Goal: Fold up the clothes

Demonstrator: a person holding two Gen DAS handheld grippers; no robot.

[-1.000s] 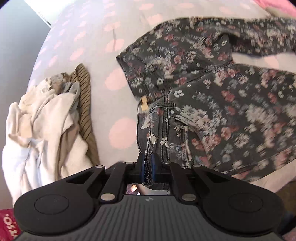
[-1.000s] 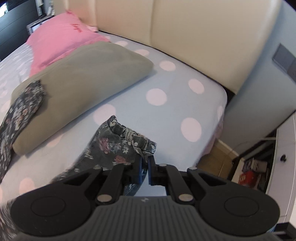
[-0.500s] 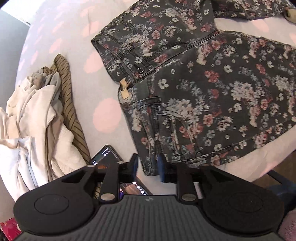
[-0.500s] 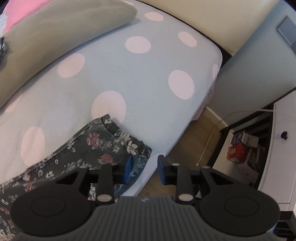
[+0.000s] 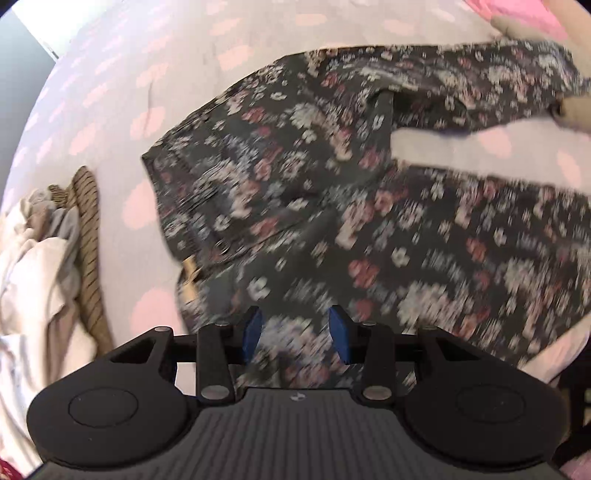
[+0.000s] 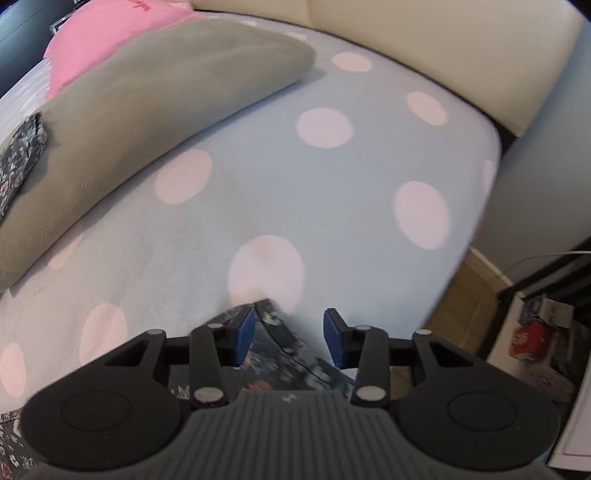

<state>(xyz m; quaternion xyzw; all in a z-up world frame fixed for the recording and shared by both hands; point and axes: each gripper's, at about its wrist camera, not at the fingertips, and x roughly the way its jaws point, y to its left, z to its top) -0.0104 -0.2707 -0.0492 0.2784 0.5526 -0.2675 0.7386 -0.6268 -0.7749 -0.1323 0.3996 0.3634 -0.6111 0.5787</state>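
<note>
Dark floral jeans (image 5: 332, 206) lie spread flat on the polka-dot bed (image 5: 122, 92), waistband to the left and both legs running right. My left gripper (image 5: 294, 329) is open and empty, hovering over the near side of the jeans. In the right wrist view my right gripper (image 6: 289, 335) is open and empty above one leg's hem (image 6: 280, 347), which lies near the bed's edge. The other leg's end (image 6: 18, 162) rests against the grey pillow at the left.
A pile of cream and striped clothes (image 5: 51, 266) lies left of the jeans. A grey pillow (image 6: 147, 107) and a pink pillow (image 6: 107, 33) lie by the cream headboard (image 6: 424, 40). The floor and a white shelf with boxes (image 6: 535, 343) are past the bed's right edge.
Both grippers let go of the jeans and opened wide. The left gripper moved over the jeans; the right one pulled back from the hem. The jeans now lie flat.
</note>
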